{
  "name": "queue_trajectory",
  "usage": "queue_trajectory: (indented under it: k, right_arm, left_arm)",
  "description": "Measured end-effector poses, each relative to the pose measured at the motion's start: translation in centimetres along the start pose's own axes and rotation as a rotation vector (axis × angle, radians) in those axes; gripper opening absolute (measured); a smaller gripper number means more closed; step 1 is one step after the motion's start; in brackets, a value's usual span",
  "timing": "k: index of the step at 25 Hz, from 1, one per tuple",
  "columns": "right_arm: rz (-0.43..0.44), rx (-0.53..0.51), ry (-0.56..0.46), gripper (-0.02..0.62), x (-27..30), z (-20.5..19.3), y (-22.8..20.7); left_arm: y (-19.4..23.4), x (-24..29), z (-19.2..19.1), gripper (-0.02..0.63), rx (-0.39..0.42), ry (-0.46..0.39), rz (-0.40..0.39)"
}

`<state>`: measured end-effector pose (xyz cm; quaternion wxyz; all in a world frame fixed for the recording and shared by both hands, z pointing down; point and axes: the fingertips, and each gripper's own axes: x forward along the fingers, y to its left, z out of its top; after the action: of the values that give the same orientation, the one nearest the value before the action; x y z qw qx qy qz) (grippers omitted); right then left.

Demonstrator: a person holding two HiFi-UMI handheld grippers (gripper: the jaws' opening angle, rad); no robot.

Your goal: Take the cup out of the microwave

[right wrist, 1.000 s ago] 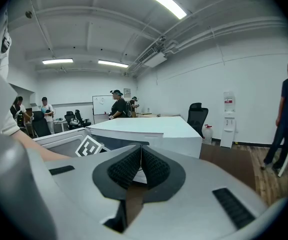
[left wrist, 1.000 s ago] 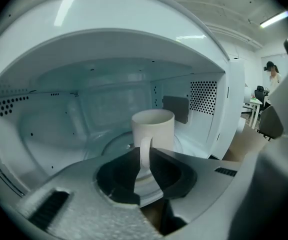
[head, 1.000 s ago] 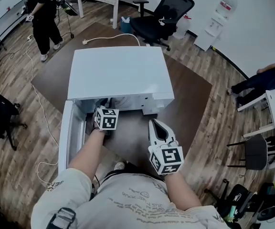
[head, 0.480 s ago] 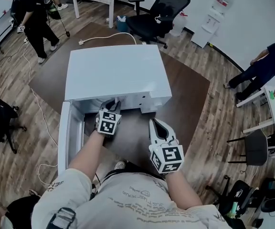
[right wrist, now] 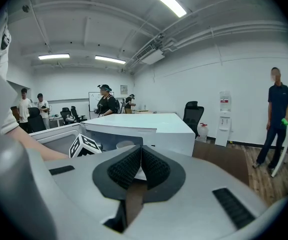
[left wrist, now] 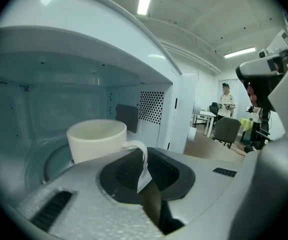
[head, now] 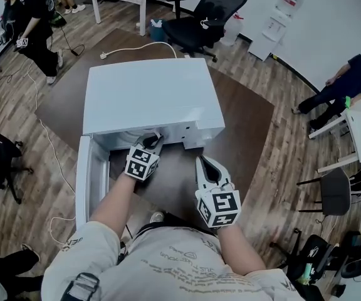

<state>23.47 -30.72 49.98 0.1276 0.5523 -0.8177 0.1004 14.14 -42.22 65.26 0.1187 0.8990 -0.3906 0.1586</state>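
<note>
Cup (left wrist: 96,139) held inside the microwave (head: 149,96)
The left hand-held gripper (left wrist: 144,169) pinches only the handle (left wrist: 140,151), so the cup may swing against the microwave's frame; the right hand-held gripper (right wrist: 140,159), in front of the microwave, is closed and empty.

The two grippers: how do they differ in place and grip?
The left gripper reaches into the microwave's mouth; the right gripper is outside, over the table. The left gripper's jaws are shut on the cup's handle; the right gripper's are shut on nothing. Both bear a marker cube.

Brown table (head: 242,125); white microwave (head: 149,93) (door open) on it
</note>
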Motion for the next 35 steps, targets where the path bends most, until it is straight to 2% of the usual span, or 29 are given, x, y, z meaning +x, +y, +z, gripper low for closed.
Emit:
queue_trajectory:
  k: [8, 16, 19, 24, 35]
  right_arm:
    - [0.015, -0.01, -0.001, 0.018, 0.8, 0.2, 1.0]
    - [0.025, -0.003, -0.015, 0.017, 1.4, 0.7, 2.0]
    - [0.03, 0.003, -0.029, 0.017, 1.2, 1.0, 2.4]
    - [0.034, 0.018, -0.047, 0.017, 0.5, 1.1, 3.4]
    - [-0.008, 0.058, -0.094, 0.017, -1.2, 0.8, 3.0]
  left_arm:
    - [-0.1, -1.4, 0.8, 0.037, 0.029, -0.039, 0.039]
    - [-2.9, -4.2, 3.1, 0.037, 0.039, -0.118, 0.019]
    - [-4.5, -5.3, 2.8, 0.037, 0.05, -0.113, 0.005]
    - [-6.5, -7.7, 2.9, 0.037, 0.015, -0.102, -0.005]
    - [-11.8, -12.2, 6.7, 0.038, 0.094, -0.167, -0.064]
